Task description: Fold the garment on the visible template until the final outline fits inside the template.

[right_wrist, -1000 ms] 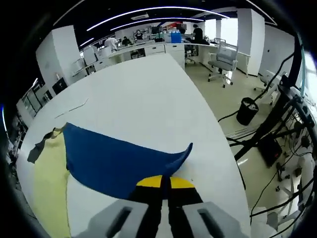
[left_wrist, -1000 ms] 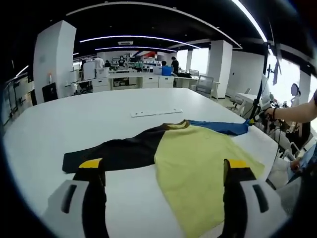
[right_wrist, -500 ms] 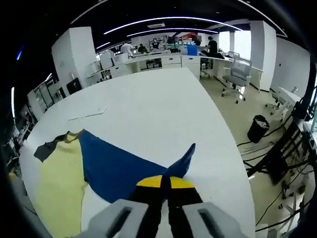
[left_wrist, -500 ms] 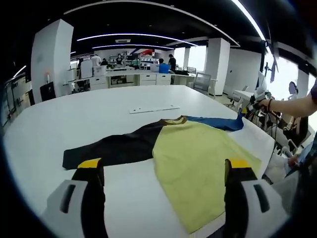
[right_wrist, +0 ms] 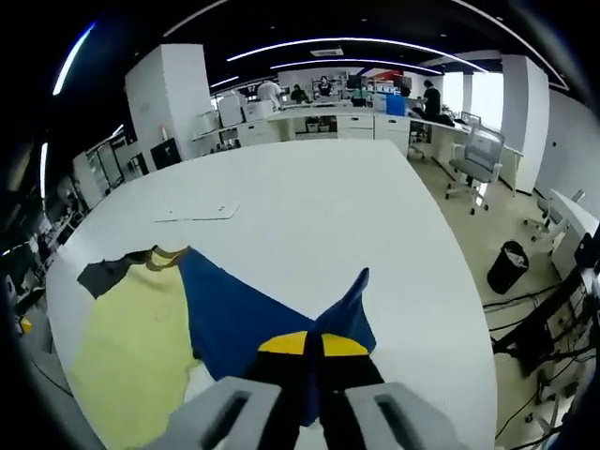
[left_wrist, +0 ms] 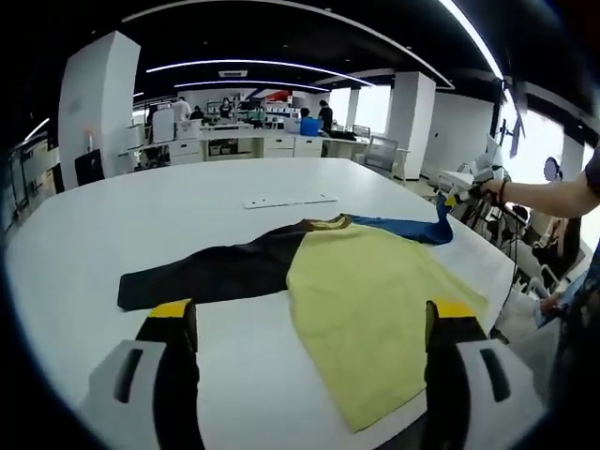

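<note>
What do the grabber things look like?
The left gripper has two black jaws with yellow tips, rising from chunky light-grey blocks that have dark slots. The right gripper looks the same: black jaws, yellow tips, grey base. In the left gripper view, the person's bare forearm wears a dark wristband.

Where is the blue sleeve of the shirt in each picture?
Left gripper view: the blue sleeve lies far right of the yellow body, its end lifted by the right hand-held gripper.
Right gripper view: the blue sleeve fills the lower middle, its cuff pinched in that hand-held gripper's shut jaws.
Shared landmark: the thin white strip on the table beyond the collar.
</note>
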{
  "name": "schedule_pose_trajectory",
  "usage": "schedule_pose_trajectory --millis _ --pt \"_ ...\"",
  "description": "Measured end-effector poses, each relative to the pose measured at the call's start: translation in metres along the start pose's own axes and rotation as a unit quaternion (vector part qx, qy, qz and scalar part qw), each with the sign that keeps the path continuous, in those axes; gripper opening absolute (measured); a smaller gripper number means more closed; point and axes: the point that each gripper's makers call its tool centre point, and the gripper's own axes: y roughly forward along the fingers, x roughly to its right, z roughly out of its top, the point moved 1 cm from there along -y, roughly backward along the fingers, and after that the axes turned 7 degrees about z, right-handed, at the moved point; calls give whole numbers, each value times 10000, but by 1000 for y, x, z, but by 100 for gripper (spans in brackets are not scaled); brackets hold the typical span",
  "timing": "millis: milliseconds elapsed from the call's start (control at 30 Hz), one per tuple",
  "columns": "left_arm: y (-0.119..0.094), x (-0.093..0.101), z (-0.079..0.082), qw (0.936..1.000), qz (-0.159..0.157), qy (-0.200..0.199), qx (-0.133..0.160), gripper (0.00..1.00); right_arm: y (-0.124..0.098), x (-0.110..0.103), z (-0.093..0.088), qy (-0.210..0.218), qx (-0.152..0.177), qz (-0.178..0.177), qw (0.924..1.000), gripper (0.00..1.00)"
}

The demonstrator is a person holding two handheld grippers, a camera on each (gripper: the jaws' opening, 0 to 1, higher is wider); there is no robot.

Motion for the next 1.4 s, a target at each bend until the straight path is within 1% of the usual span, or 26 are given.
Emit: schedule_pose_trajectory --millis 67,200,300,567,767,867,933,1167,1267,1400 --pt "-1 3 -2 9999 -97 -9 -36 99 5 -4 1 -65 -26 52 10000 0" --pt "-2 4 -2 9999 -143 63 -49 99 16 -15 5 -110 -33 193 9997 0" --pt "-2 5 -1 9999 -155 28 -12 99 23 -24 8 -189 -67 292 9994 0" --pt "-3 6 -7 9996 -229 79 -108 99 39 -47 14 -406 -222 485 9978 0" --pt "-2 7 -5 9996 -253 93 -84 99 50 -67 19 -523 -258 612 9964 0" --pt "-1 8 -6 9994 -289 141 -117 99 54 -77 20 -557 -289 674 9958 0" --pt "-1 12 -8 9990 -375 169 -158 98 56 -84 22 -632 -295 728 9949 0" --pt "-1 20 -11 9984 -420 299 -212 99 63 -102 24 -775 -383 871 9924 0" --pt "0 21 -12 9983 -438 314 -202 99 65 -109 26 -843 -393 916 9914 0" --pt "-1 21 -11 9983 -445 324 -189 99 70 -118 25 -1001 -500 965 9890 0"
